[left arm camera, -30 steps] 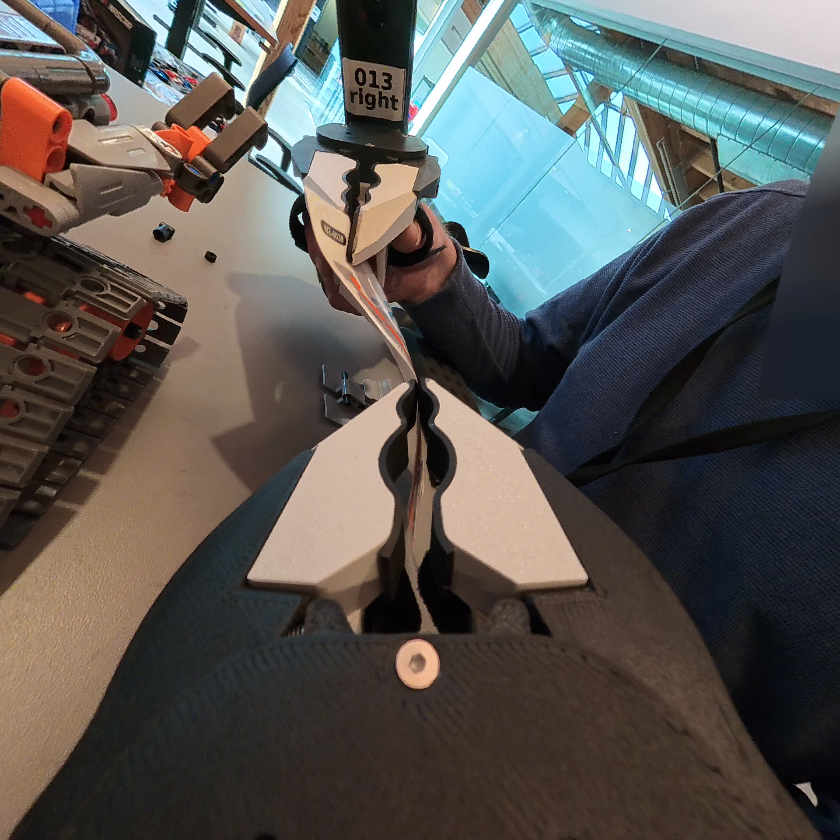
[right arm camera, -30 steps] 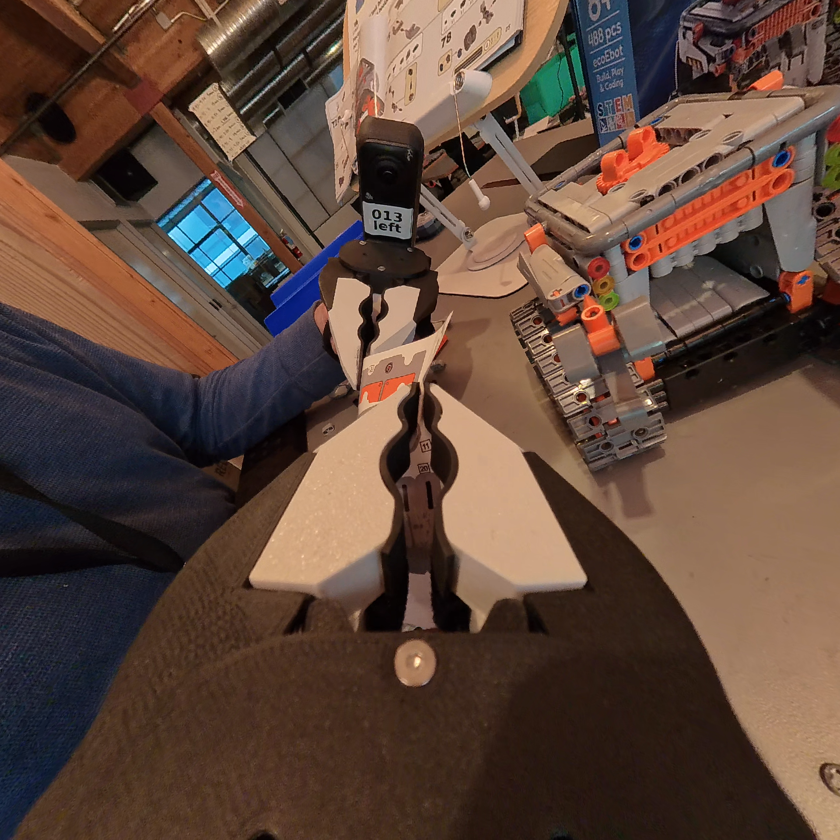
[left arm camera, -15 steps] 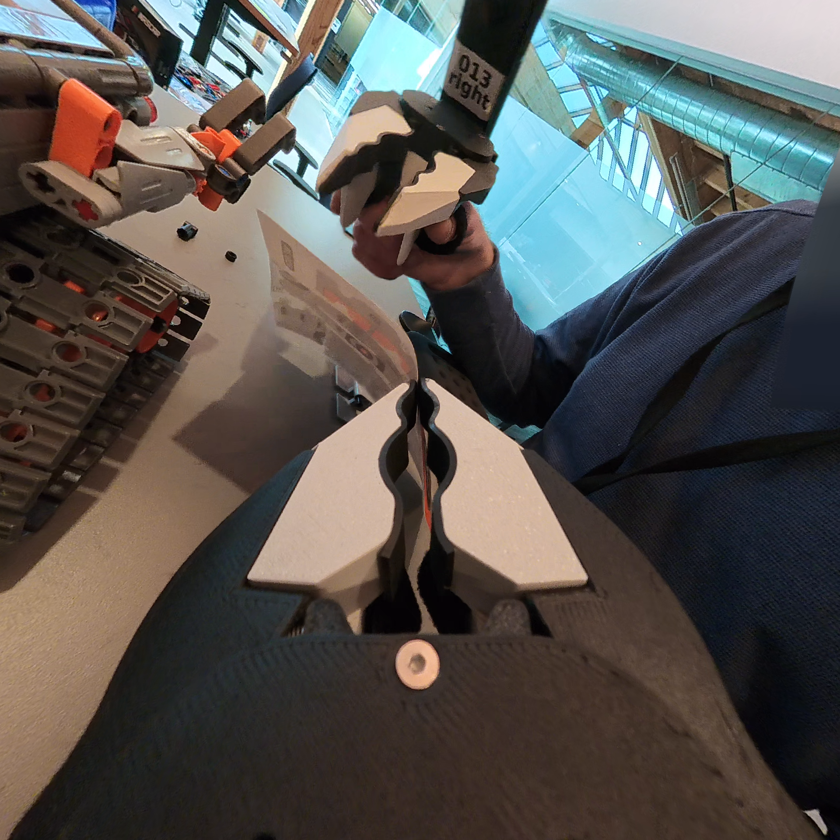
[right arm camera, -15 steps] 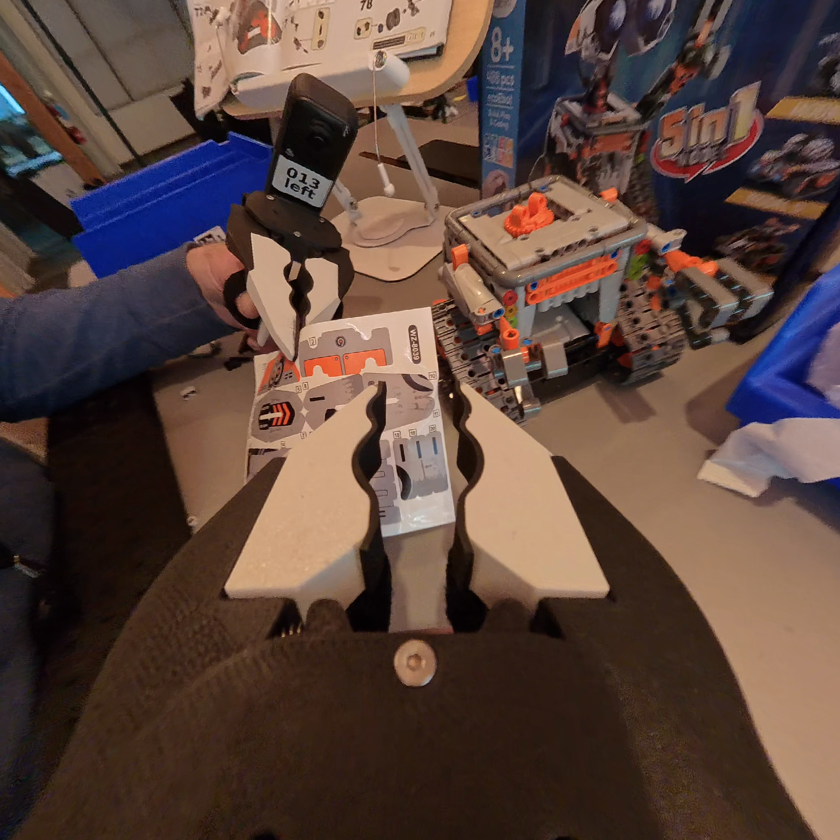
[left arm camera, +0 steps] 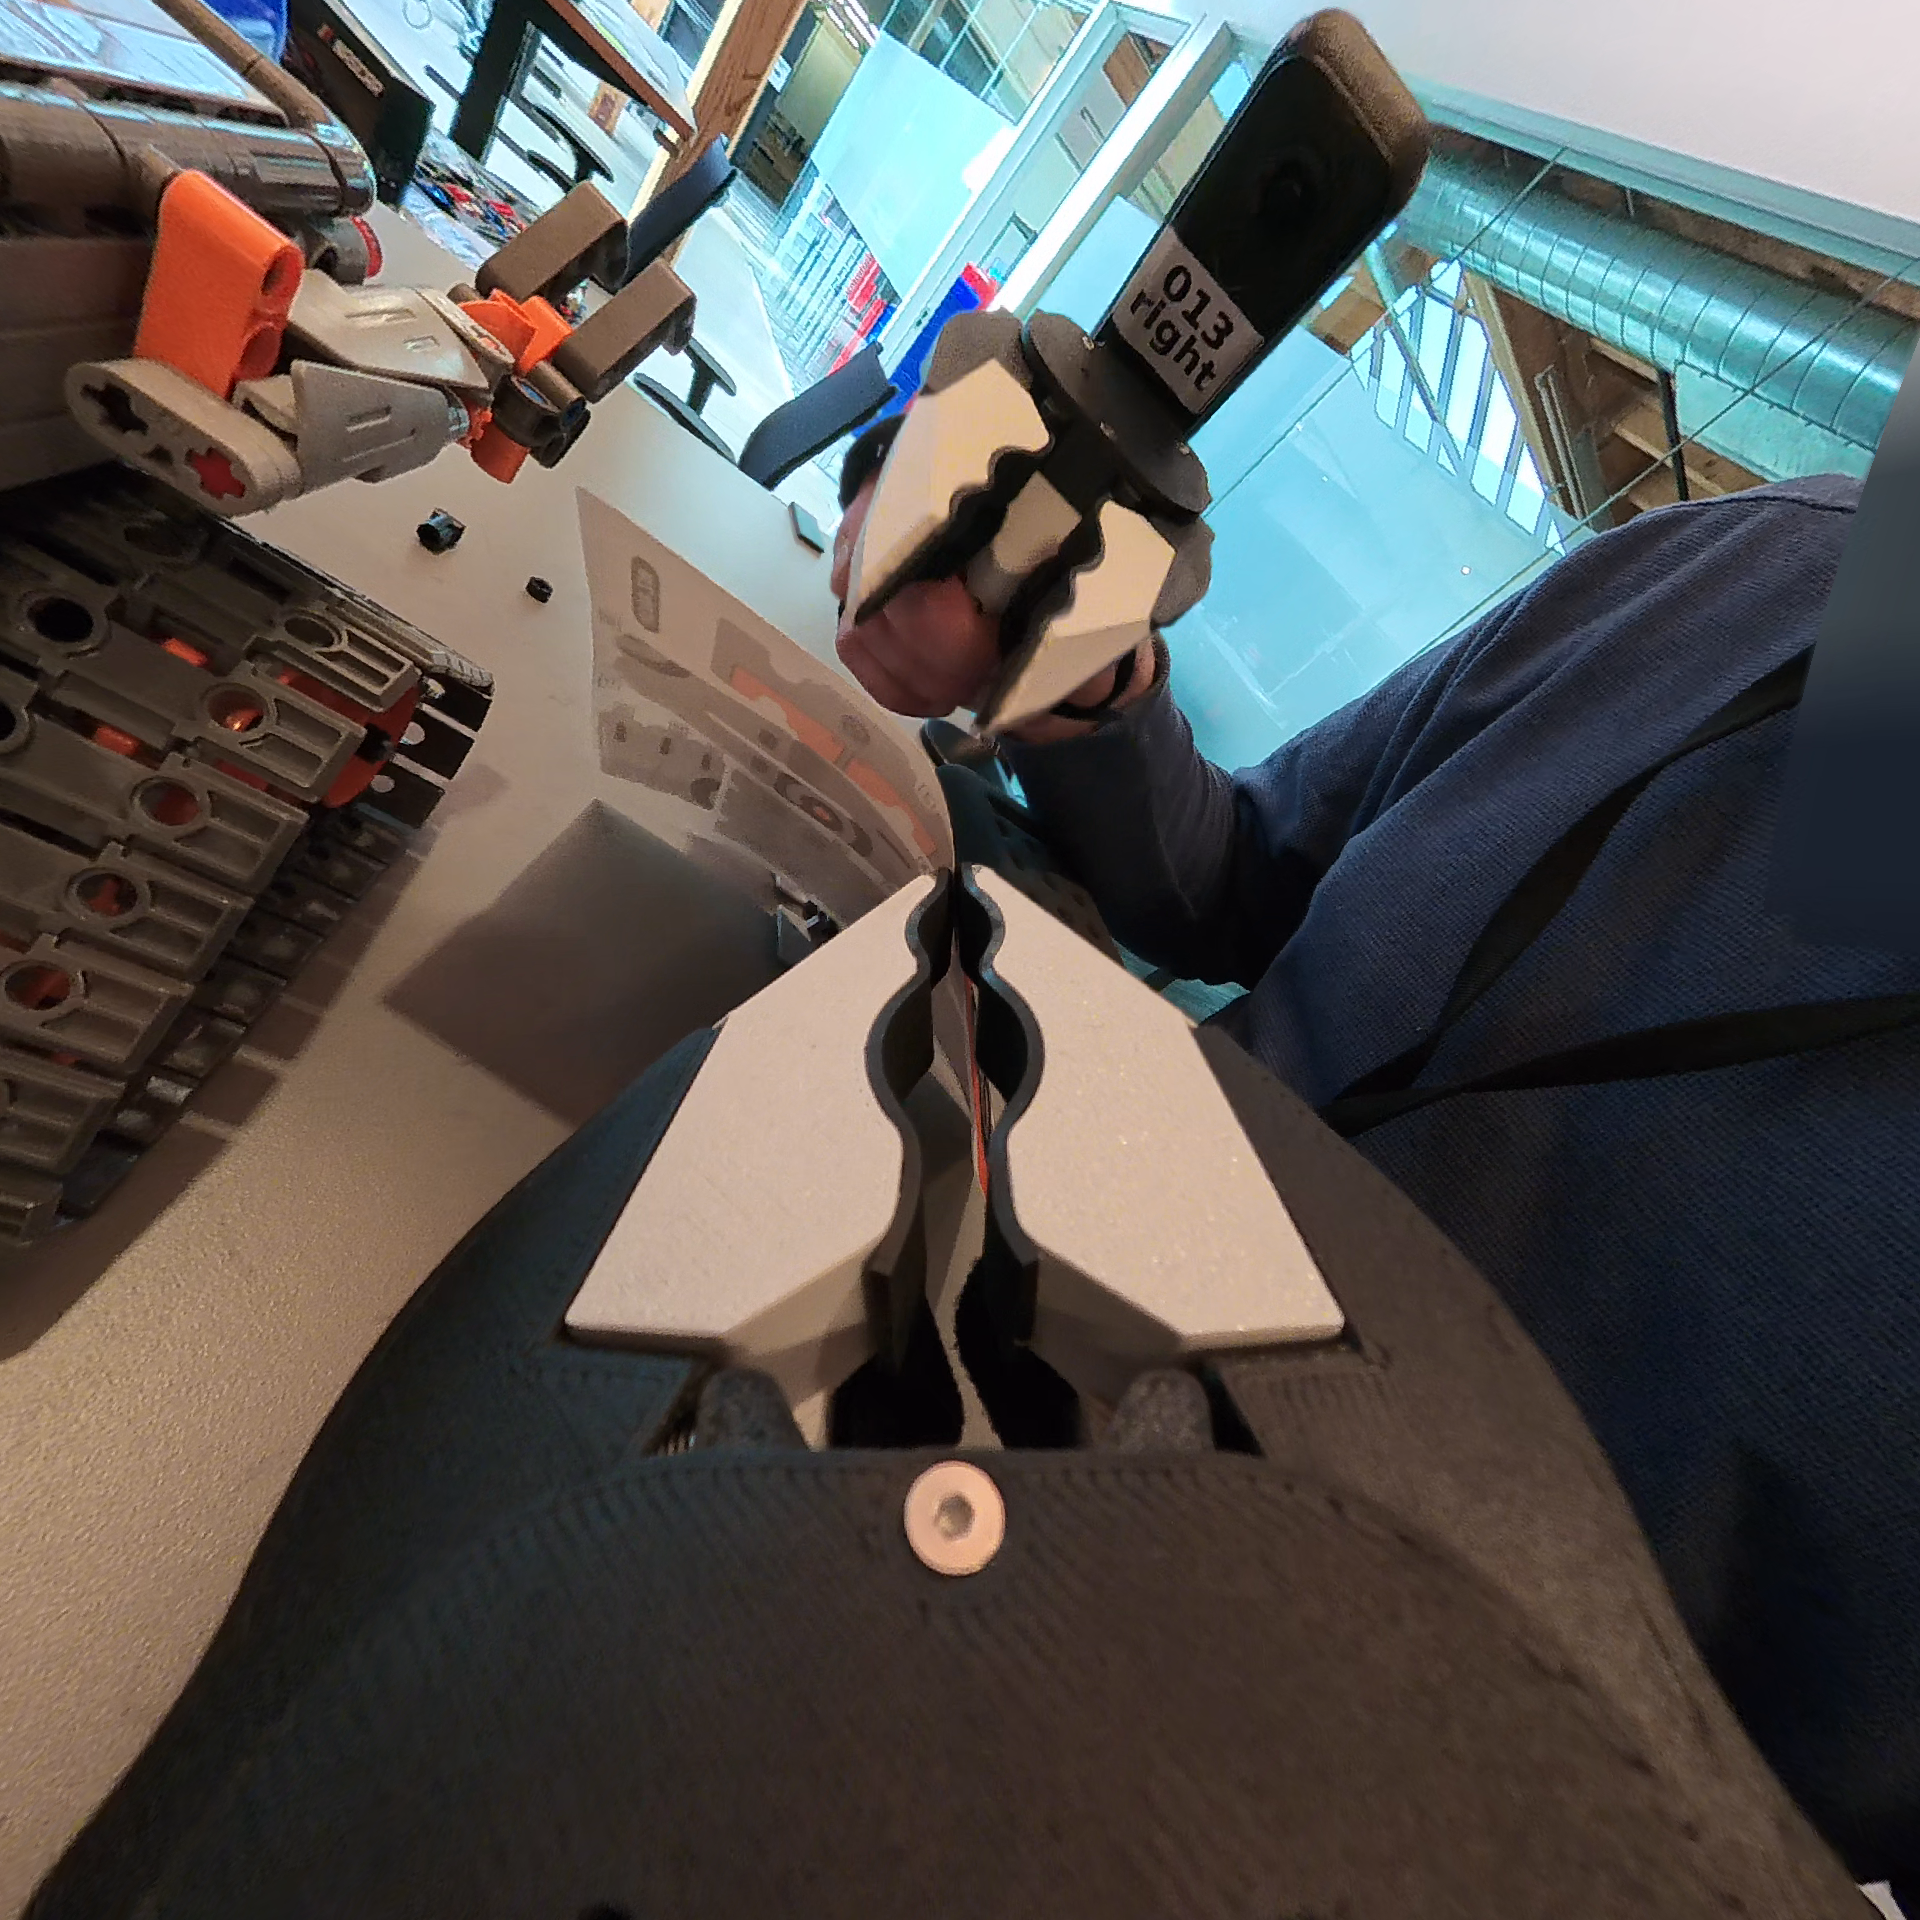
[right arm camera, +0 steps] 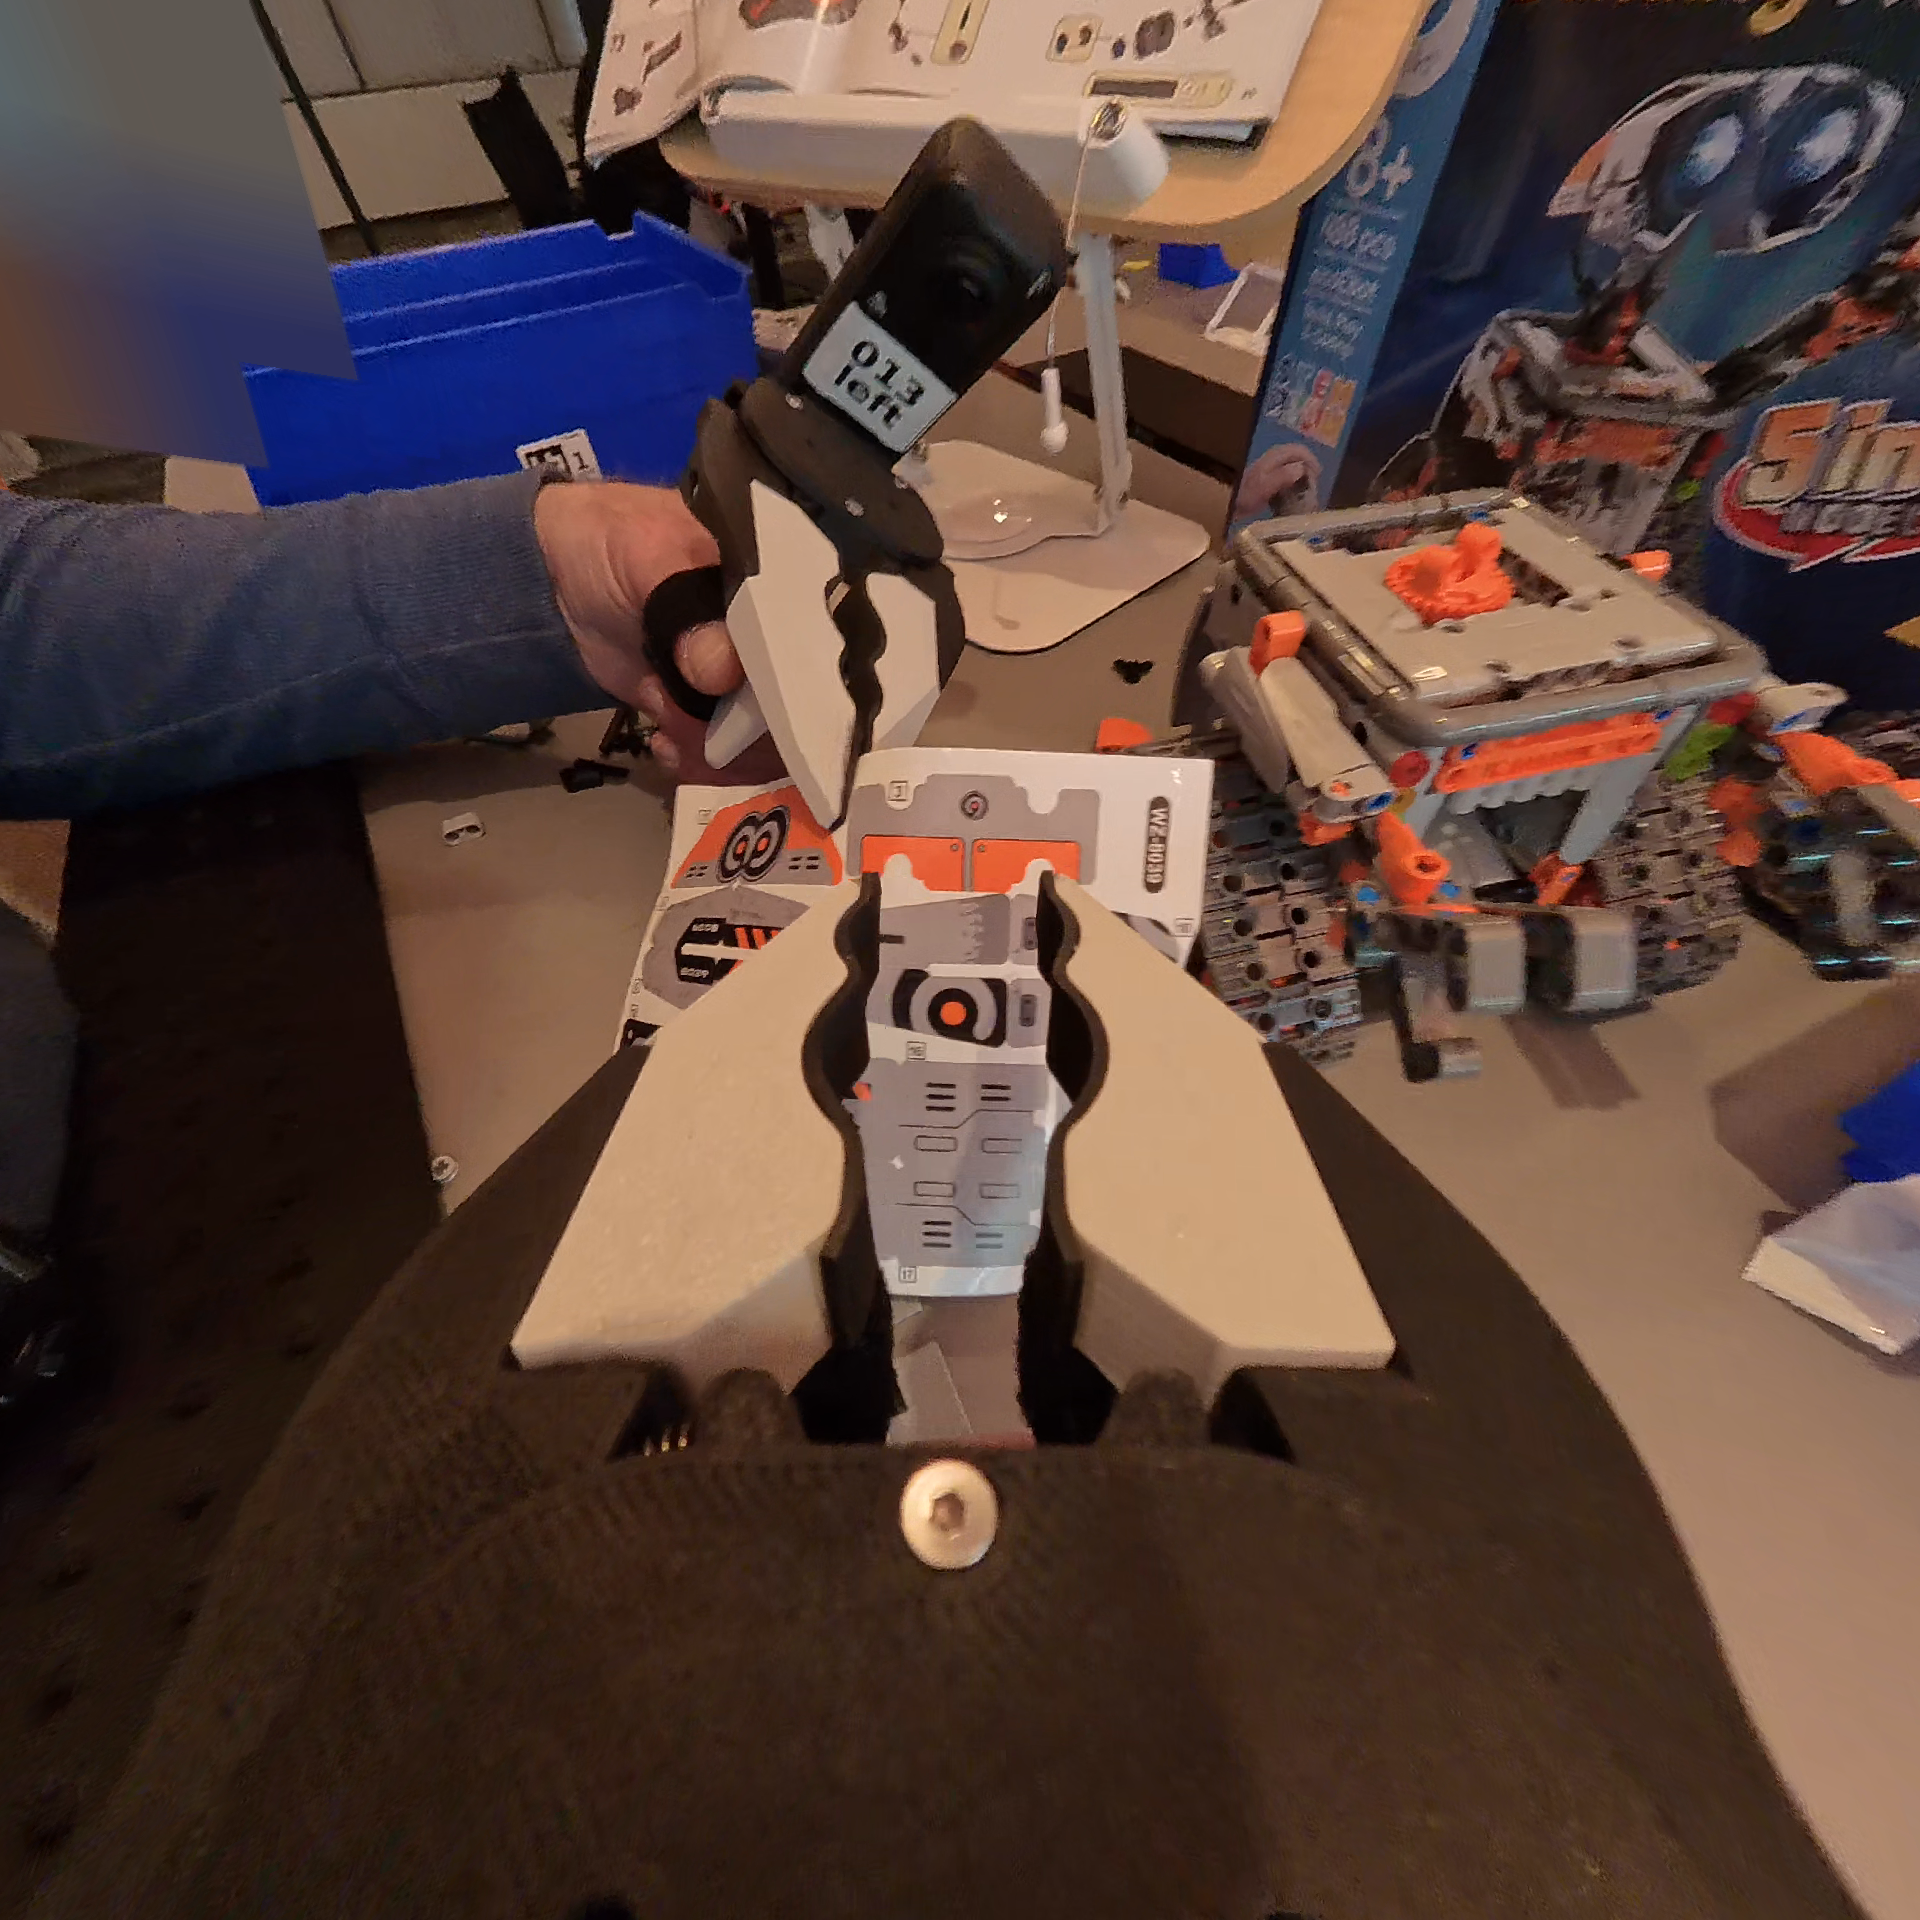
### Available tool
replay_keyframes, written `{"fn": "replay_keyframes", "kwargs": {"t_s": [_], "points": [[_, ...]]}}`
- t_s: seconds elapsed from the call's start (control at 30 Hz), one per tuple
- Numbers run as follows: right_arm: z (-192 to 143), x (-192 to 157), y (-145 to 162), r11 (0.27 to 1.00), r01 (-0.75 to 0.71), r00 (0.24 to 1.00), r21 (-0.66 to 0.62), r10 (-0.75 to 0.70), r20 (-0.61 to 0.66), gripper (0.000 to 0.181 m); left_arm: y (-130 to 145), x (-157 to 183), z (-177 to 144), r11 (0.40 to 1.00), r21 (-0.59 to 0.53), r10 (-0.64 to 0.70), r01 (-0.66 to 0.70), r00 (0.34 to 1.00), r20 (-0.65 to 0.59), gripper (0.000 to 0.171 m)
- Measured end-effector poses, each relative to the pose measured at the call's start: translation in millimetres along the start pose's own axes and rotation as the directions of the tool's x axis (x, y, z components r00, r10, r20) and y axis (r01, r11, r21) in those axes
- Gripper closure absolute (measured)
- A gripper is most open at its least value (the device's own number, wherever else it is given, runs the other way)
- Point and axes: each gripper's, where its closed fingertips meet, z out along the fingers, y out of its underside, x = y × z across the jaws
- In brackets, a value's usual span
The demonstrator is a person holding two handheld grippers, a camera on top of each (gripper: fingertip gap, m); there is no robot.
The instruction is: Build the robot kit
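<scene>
Grey desk [right arm camera: 1558, 1195], tracked brick robot [right arm camera: 1507, 727] at back | left gripper [left arm camera: 954, 894] clenched on sticker sheet [right arm camera: 956, 1039] edge, sheet mid-desk | right gripper [right arm camera: 951, 894] released above | thin, floppy, tearable: pinch margin.

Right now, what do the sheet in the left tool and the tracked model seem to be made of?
Sticker sheet: looks like thin glossy paper; it curves where the left tool pinches it, with die-cut outlines printed.
Tracked model: looks like hard moulded plastic, mostly matte grey and orange; it shows pin holes and snap-fit links.
</scene>
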Motion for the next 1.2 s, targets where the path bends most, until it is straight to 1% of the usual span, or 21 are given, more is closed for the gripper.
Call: {"fn": "replay_keyframes", "kwargs": {"t_s": [0.23, 0.37, 0.43, 0.57, 0.63, 0.73, 0.97, 1.2], "points": [[15, -14, 8, 0.999, 0.043, 0.999, -0.032, -0.042, 0.025, 0.154, 0, -1, 0, 1.000, 0.008, -0.006, 0.006, 1.000, -0.002, 0.171], [18, -20, 9, 0.997, 0.065, 0.998, -0.030, -0.064, 0.027, 0.157, -1, -1, 1, 1.000, 0.012, -0.005, 0.005, 1.000, -0.006, 0.171], [20, -21, 10, 0.996, 0.082, 0.997, -0.034, -0.081, 0.019, 0.159, -1, -1, 2, 1.000, 0.010, -0.006, 0.006, 1.000, -0.007, 0.171], [21, -21, 5, 0.996, 0.085, 0.996, -0.011, -0.085, 0.006, 0.158, -1, 1, 4, 1.000, 0.013, -0.008, 0.008, 1.000, -0.018, 0.171], [24, -21, 8, 0.995, 0.097, 0.995, -0.025, -0.097, 0.000, 0.159, -1, 2, 5, 1.000, 0.012, -0.006, 0.006, 1.000, -0.023, 0.171], [27, -23, 10, 0.995, 0.091, 0.996, -0.032, -0.091, 0.011, 0.162, -1, 4, 7, 1.000, 0.011, -0.005, 0.005, 0.999, -0.032, 0.171], [28, -29, 6, 0.999, 0.038, 0.997, 0.010, -0.039, 0.071, 0.167, -2, 8, 9, 1.000, 0.014, 0.007, -0.006, 0.999, -0.052, 0.171], [27, -30, 4, 1.000, 0.005, 0.995, 0.031, -0.008, 0.098, 0.171, -3, 9, 9, 1.000, 0.021, 0.014, -0.012, 0.998, -0.058, 0.171]]}}
